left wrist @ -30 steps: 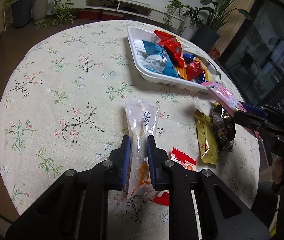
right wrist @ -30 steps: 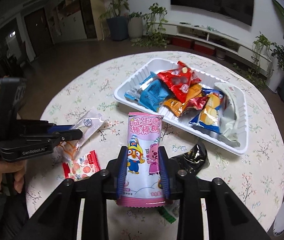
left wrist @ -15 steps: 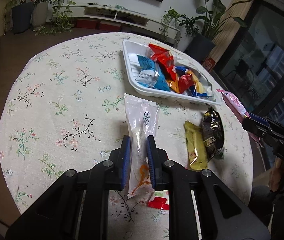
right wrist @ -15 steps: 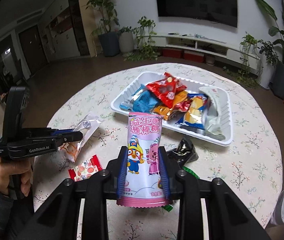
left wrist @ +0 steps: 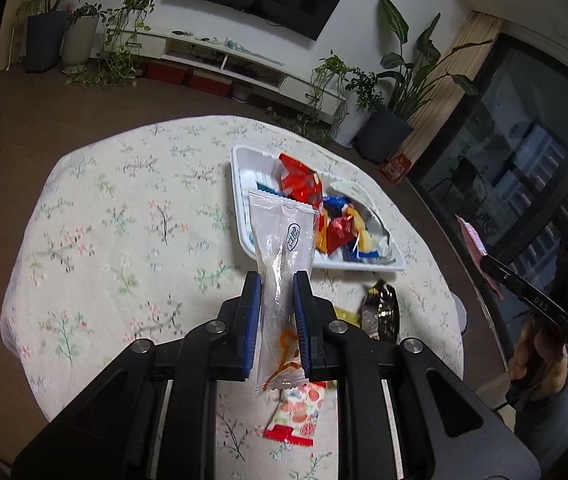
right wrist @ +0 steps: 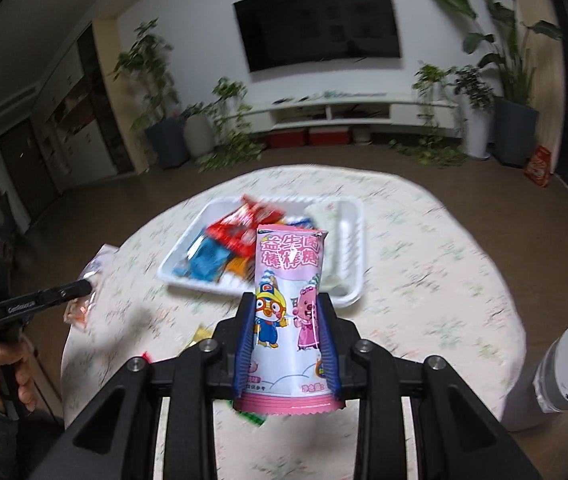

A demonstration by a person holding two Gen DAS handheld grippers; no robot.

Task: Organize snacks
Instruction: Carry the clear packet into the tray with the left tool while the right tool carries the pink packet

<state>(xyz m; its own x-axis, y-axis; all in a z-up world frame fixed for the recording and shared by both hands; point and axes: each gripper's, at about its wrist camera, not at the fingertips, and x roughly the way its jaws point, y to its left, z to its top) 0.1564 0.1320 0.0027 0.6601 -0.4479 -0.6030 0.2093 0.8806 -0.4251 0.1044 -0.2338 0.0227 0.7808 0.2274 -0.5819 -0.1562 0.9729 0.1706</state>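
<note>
Above a round surface (left wrist: 96,240) draped in floral cloth, in a living room with a wall-mounted black television (right wrist: 317,22) and potted plants (left wrist: 393,92), the left claw (left wrist: 277,292) pinches a clear plastic snack packet (left wrist: 282,256) and the right claw (right wrist: 285,316) clamps a pink cartoon-printed candy bag (right wrist: 289,300), both raised near the white plastic tray (left wrist: 240,200) of snacks.

Two claws (left wrist: 277,300) (right wrist: 285,320), one white tray (left wrist: 240,184), one clear packet (left wrist: 284,248), one pink packet (right wrist: 289,300), one round desk (left wrist: 124,220).
</note>
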